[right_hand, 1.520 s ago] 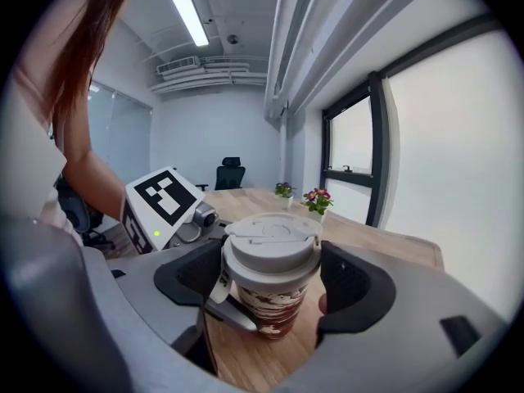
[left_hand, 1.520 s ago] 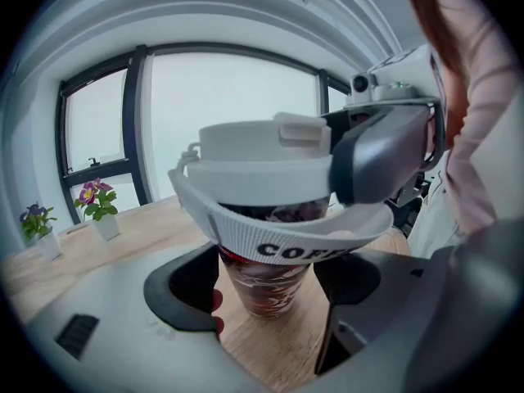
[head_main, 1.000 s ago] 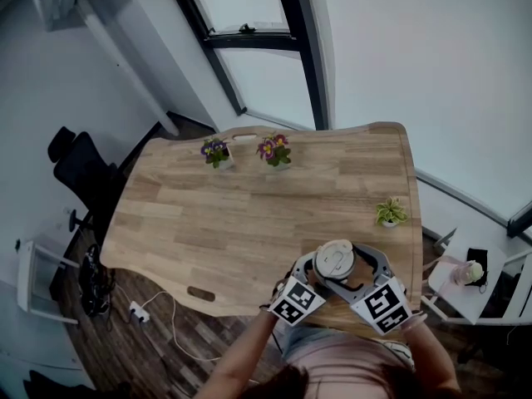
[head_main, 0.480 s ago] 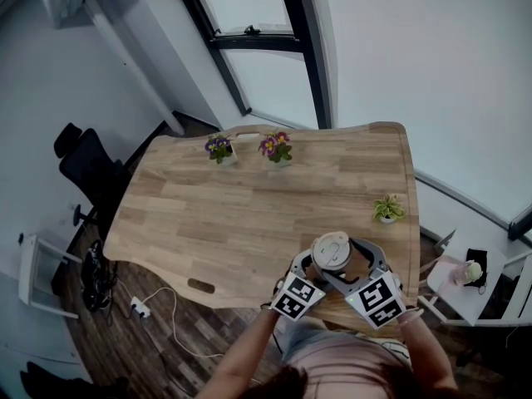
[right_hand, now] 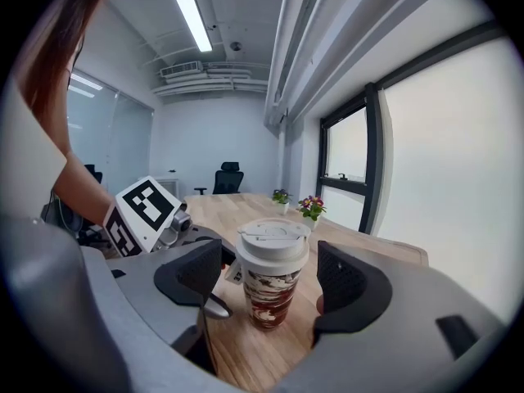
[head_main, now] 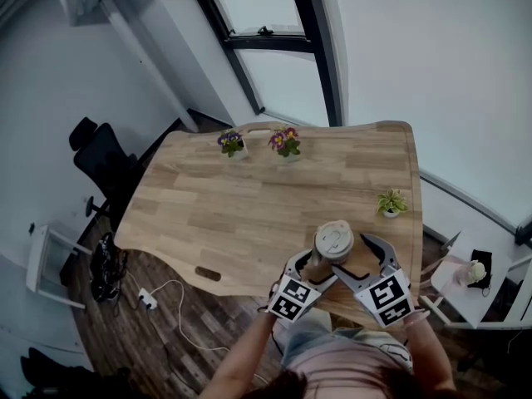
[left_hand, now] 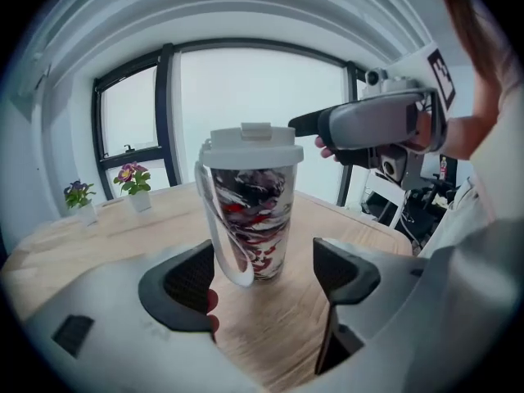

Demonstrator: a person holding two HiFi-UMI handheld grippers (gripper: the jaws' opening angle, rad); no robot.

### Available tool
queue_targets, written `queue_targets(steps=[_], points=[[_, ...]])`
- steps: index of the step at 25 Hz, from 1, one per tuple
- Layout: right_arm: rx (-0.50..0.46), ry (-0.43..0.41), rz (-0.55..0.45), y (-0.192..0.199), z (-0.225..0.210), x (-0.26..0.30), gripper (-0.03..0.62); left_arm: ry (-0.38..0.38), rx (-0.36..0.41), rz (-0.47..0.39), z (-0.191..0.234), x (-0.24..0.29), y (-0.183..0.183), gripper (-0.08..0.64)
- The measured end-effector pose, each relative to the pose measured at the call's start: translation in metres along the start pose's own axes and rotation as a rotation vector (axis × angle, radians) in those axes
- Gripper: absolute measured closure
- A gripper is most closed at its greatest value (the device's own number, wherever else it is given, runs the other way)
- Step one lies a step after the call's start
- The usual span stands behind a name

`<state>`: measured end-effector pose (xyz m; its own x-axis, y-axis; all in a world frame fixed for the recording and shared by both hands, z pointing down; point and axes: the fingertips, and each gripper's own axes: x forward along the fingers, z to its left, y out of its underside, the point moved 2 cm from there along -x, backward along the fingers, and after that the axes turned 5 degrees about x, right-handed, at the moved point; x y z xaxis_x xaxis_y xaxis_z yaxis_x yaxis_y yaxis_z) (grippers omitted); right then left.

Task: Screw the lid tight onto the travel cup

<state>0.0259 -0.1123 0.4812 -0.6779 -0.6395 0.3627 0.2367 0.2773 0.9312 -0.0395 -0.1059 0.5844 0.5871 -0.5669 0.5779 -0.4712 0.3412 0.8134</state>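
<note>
Right gripper (head_main: 371,258) jaws apart, left gripper (head_main: 304,266) also spread, upright travel cup (right_hand: 266,297) with lid (head_main: 334,241) on just ahead between both, neither touching.

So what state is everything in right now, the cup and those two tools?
Travel cup: upright on the table.
Lid: seated on the cup; tightness not visible.
Left tool: open, gripping nothing.
Right tool: open, nothing clamped.
Green potted plant: upright.

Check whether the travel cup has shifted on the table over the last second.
No. The travel cup keeps its place, left of and nearer than the small green plant; only the camera shifted.
</note>
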Motion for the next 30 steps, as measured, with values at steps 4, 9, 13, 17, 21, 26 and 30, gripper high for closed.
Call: queue_targets(steps=[4, 9, 13, 17, 21, 26, 30], points=[[0.024, 0.014, -0.019, 0.003, -0.002, -0.010, 0.233, -0.048, -0.040, 0.003, -0.003, -0.012, 0.005, 0.207], [0.084, 0.098, -0.061, 0.004, -0.009, -0.021, 0.405, -0.107, -0.077, -0.018, -0.008, -0.032, 0.006, 0.207], [0.125, 0.118, -0.077, 0.005, -0.010, -0.025, 0.413, -0.169, -0.110, -0.077, -0.006, -0.052, -0.006, 0.207], [0.153, 0.149, -0.081, 0.005, -0.008, -0.032, 0.465, -0.211, -0.146, -0.144, -0.005, -0.072, -0.021, 0.212], [0.181, 0.173, -0.094, 0.002, -0.007, -0.040, 0.506, -0.263, -0.165, -0.197, -0.005, -0.086, -0.036, 0.287], [0.230, 0.194, -0.113, -0.004, -0.005, -0.053, 0.569, -0.302, -0.170, -0.246, -0.014, -0.103, -0.044, 0.330], [0.247, 0.204, -0.118, -0.008, -0.001, -0.064, 0.586, -0.345, -0.191, -0.281, -0.017, -0.122, -0.051, 0.410]])
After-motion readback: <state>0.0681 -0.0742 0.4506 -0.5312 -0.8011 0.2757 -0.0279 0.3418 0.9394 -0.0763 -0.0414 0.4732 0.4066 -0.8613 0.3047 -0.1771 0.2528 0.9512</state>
